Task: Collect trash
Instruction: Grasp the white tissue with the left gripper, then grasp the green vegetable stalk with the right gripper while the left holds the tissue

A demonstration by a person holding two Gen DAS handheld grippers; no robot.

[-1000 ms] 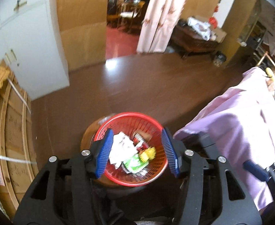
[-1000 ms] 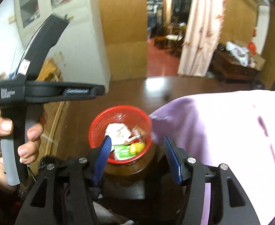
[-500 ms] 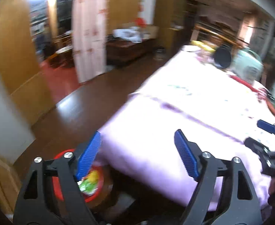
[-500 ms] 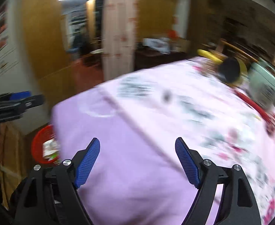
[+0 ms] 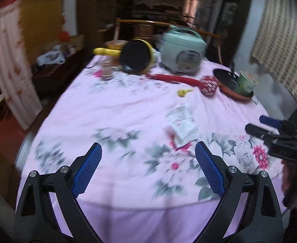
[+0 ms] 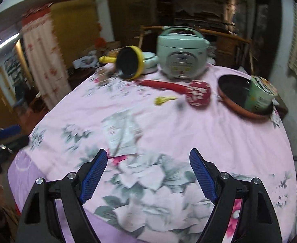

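Observation:
A pale crumpled wrapper (image 5: 182, 121) lies on the pink flowered tablecloth (image 5: 128, 109), just beyond my left gripper (image 5: 148, 162), which is open and empty. It also shows in the right wrist view (image 6: 122, 133), ahead and left of my right gripper (image 6: 148, 166), also open and empty. A small yellow scrap (image 5: 184, 92) lies farther back; it shows in the right wrist view (image 6: 164, 100) too. The right gripper's tips (image 5: 270, 125) show at the left view's right edge. The views are blurred.
At the table's far side stand a pale green rice cooker (image 6: 181, 52), a tilted yellow pan (image 6: 130, 62), a red spoon-shaped thing (image 6: 197, 93) and a brown pan (image 6: 241, 97) holding a green cup (image 6: 260, 96). A curtain (image 6: 45, 64) hangs at left.
Both grippers have swung from the red basket of trash on the floor up and right, over the table. The basket is out of view. Both stay open.

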